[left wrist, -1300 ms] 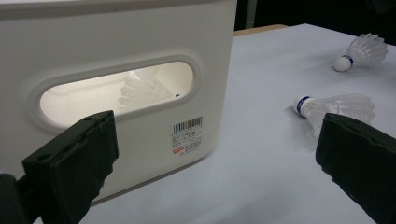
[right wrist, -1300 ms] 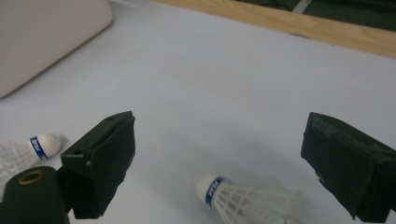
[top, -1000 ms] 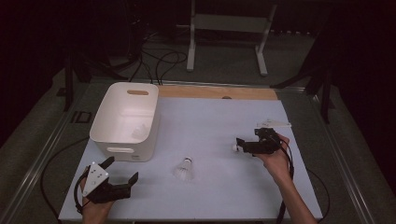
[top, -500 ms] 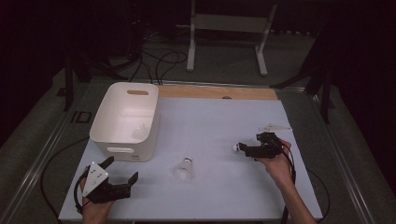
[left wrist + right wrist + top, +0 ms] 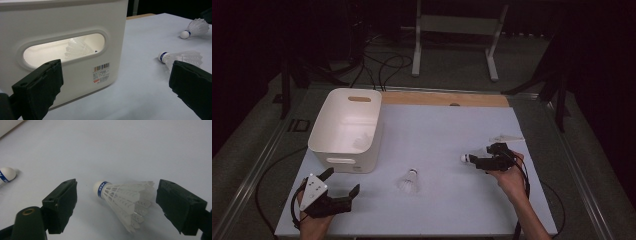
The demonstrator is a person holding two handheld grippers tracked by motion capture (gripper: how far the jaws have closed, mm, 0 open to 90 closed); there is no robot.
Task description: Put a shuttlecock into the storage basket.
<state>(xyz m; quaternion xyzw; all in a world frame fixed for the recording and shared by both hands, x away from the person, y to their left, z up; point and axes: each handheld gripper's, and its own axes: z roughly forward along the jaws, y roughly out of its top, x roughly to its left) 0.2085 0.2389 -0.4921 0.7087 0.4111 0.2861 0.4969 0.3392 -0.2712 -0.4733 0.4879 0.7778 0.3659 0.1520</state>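
Right gripper [image 5: 116, 202] sits wide open around a shuttlecock [image 5: 122, 195] lying on the right side of the table [image 5: 452, 125], not pinching it. Left gripper [image 5: 337, 187] hangs open too, near the white bin [image 5: 347, 130].

The bin [image 5: 75, 30] looked like smooth white plastic with a slight sheen and carried a paper barcode label [image 5: 101, 72]. The shuttlecock [image 5: 122, 195] had white feathers, a smooth rounded cork tip and a blue band. The table [image 5: 447, 125] was matt pale; a bare wooden strip [image 5: 442, 98] ran along its far edge.
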